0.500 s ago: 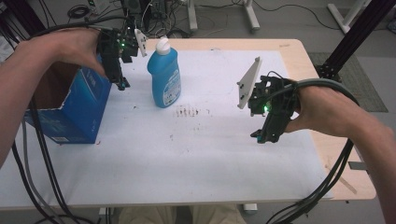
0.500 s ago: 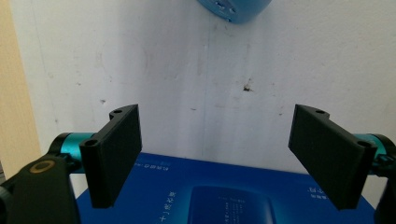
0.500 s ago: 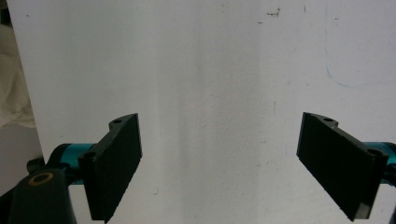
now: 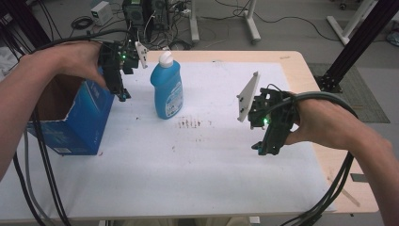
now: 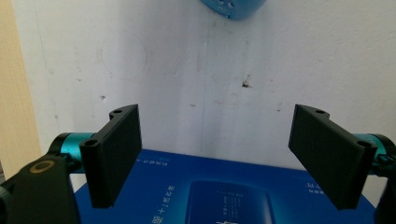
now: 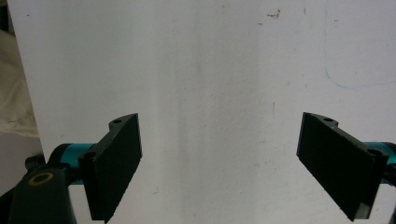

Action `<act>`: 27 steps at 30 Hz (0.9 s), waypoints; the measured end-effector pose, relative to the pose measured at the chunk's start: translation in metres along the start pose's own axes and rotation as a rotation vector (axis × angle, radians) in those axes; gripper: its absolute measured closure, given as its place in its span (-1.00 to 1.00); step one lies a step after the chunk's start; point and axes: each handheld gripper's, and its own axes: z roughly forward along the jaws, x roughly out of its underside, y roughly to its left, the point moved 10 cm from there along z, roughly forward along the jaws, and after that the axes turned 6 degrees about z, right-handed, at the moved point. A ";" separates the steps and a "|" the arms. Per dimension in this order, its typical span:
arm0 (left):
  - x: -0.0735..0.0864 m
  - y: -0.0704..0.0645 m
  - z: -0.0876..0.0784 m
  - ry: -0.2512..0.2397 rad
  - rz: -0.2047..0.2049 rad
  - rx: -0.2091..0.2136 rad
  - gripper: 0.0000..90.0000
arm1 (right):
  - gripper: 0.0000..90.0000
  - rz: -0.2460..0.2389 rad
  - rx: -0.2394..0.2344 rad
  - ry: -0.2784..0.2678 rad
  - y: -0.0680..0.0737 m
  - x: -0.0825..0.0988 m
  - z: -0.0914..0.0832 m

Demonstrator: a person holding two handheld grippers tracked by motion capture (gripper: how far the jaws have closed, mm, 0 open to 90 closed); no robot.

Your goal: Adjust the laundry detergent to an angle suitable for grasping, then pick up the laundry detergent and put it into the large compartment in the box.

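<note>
Glossy plastic bottle, printed cardboard box, matt white table

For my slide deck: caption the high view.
Left gripper open above blue box, blue bottle upright beside it, right gripper open over the table.

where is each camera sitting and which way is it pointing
High view: above the person's side, looking forward and down on the table; both forearms, the left gripper and right gripper show.
Left gripper view: rides the left gripper, looking down between its open jaws at the blue box and the bottle.
Right gripper view: rides the right gripper, looking at bare white tabletop between open jaws.
Shared: high and left gripper views both show box and bottle.
</note>
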 end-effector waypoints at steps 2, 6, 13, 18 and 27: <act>0.000 -0.001 -0.001 0.001 -0.001 -0.002 -0.61 | -0.71 -0.006 0.002 -0.002 0.000 0.000 0.000; -0.002 -0.002 -0.004 -0.004 -0.003 -0.004 -0.61 | -0.71 -0.008 0.002 -0.007 0.002 0.000 -0.002; -0.001 0.000 -0.003 -0.004 0.001 0.000 -0.61 | -0.71 -0.004 0.003 -0.001 0.001 0.002 -0.001; -0.002 -0.003 -0.002 0.002 0.001 0.002 -0.61 | -0.71 -0.009 0.005 0.003 0.002 0.001 -0.001; -0.009 -0.005 -0.011 -0.026 -0.035 0.005 -0.61 | -0.71 -0.012 0.008 -0.004 0.004 0.002 -0.004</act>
